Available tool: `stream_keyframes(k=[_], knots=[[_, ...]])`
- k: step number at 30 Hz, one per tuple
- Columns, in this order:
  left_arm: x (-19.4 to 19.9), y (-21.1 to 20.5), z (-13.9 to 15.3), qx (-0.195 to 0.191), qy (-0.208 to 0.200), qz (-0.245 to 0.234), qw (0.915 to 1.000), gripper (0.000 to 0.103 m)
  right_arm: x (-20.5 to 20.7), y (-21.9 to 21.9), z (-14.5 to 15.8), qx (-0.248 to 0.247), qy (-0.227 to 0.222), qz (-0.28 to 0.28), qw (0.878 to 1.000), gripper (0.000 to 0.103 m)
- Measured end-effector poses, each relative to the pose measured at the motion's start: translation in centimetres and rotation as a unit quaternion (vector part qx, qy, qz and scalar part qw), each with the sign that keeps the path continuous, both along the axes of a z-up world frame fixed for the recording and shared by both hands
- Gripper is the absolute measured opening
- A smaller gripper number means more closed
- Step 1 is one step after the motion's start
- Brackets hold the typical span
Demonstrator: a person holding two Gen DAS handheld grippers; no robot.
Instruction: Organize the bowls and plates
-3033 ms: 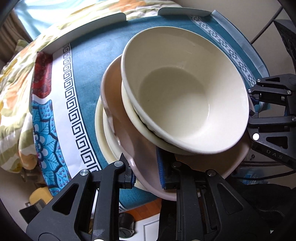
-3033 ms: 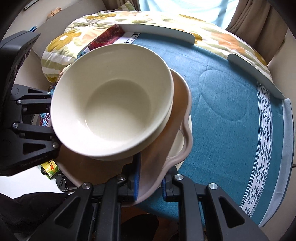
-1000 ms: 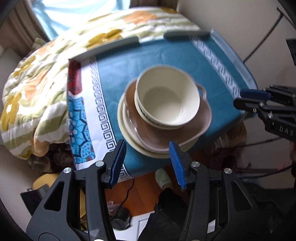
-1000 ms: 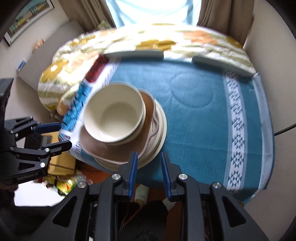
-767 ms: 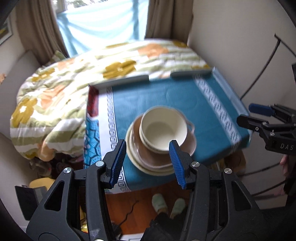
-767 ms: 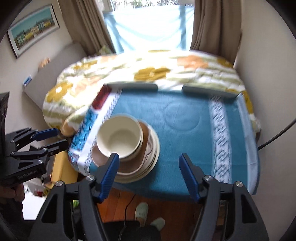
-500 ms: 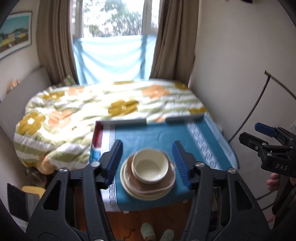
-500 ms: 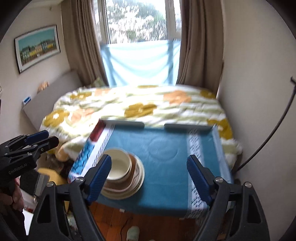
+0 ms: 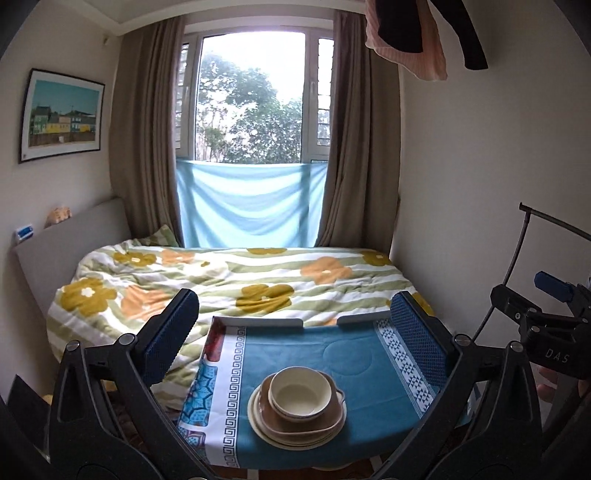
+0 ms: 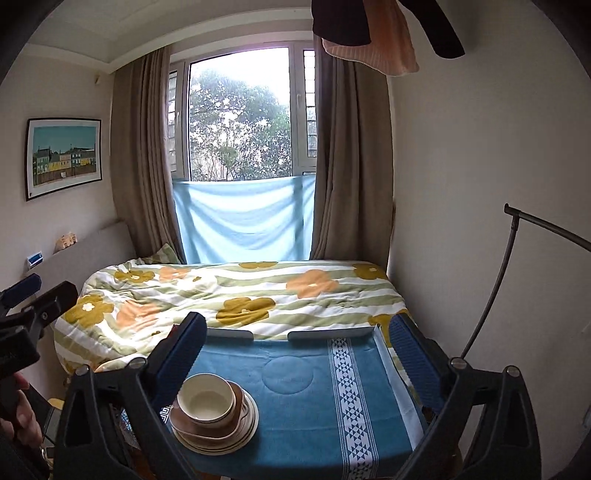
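Note:
A cream bowl (image 9: pixel 299 393) sits in a brown handled plate (image 9: pixel 314 424) on top of cream plates (image 9: pixel 258 417), stacked near the front edge of the blue-clothed table (image 9: pixel 351 354). My left gripper (image 9: pixel 291 314) hangs high and well back from the stack, its jaws opening wide with nothing between them. In the right wrist view the same bowl (image 10: pixel 205 397), brown plate (image 10: pixel 221 424) and cream plates (image 10: pixel 236 441) lie at the table's (image 10: pixel 295 406) front left. My right gripper (image 10: pixel 298 328) is also far above it, jaws opening and empty.
A bed with a flowered duvet (image 9: pixel 221 280) lies behind the table, under a curtained window (image 9: pixel 255 103). Grey rails (image 9: pixel 258 322) line the table's far edge. A wall and a dark metal stand (image 10: pixel 495 288) are on the right. Clothes (image 10: pixel 369 33) hang overhead.
Both grippers let go of the brown plate's rim, rose and drew back from the stack, tilting up towards level. Their jaws spread wide. The stack stays on the table.

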State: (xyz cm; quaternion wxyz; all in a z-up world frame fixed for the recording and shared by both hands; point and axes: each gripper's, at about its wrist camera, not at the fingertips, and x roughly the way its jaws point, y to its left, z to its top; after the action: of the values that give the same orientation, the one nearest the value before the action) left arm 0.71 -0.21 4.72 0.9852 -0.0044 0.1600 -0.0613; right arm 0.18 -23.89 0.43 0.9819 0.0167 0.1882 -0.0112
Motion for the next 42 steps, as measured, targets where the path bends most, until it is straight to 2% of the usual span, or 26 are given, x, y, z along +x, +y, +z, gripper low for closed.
stream_keyframes(k=[7,42], knots=[[-0.4,-0.3,-0.2,0.014,-0.003,0.008,0.9999,0.103,0.2,-0.3,0.0,0.002,0.003,-0.003,1.0,0.098],[1.1,0.1,-0.9,0.012,0.0,0.014,0.9998,0.103,1.7,-0.7,-0.7,0.003,0.005,-0.007,1.0,0.098]])
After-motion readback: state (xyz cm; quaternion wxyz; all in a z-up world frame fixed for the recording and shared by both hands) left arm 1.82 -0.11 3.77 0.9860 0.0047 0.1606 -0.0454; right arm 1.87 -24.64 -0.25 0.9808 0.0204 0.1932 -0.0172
